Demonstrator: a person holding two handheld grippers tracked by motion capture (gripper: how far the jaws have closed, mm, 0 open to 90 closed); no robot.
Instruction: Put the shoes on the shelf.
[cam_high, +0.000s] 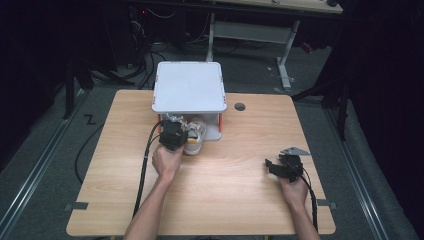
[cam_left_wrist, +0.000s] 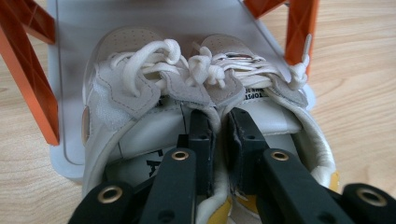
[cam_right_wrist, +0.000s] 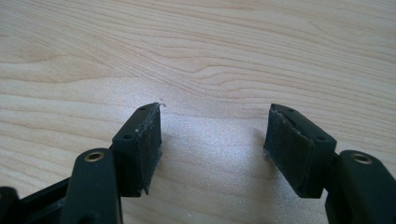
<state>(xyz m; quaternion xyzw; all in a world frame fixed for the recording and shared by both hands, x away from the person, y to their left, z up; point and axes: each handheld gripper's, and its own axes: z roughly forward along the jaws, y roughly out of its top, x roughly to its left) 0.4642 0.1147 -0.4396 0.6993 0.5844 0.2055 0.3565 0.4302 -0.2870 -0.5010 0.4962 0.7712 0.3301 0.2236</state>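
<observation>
A: Start at the left gripper (cam_left_wrist: 219, 140). What are its jaws doing?

B: They're pinched together on the inner collars of a pair of sneakers (cam_left_wrist: 205, 107). One jaw sits inside the left-hand shoe's opening, the other inside the right-hand shoe's, with both padded rims squeezed between them. So one grip has the two shoes at once

A: What do the shoes look like?

B: Off-white and beige, thick white laces (cam_left_wrist: 187, 63) knotted loosely on top, a bit of yellow at the heel ends near the bottom of the left gripper view

A: And where are they?

B: Toes pointing under a small rack (cam_high: 189, 86), resting on its pale grey lower shelf (cam_left_wrist: 74, 93), with the heels sticking out past the shelf's near edge. Orange legs (cam_left_wrist: 28, 70) stand on either side of the pair. In the high view the rack's white top panel covers most of the shoes, and the left hand (cam_high: 167, 162) reaches in from just in front of it

A: The right gripper (cam_right_wrist: 212, 135)?

B: Jaws wide apart, nothing between them, just bare wood. It sits low over the wooden table (cam_high: 235, 200) near the right edge, well apart from the rack and the shoes, held in the right hand (cam_high: 295, 192)

A: Anything else on the table?

B: A round dark cable hole (cam_high: 240, 106) just right of the rack
</observation>
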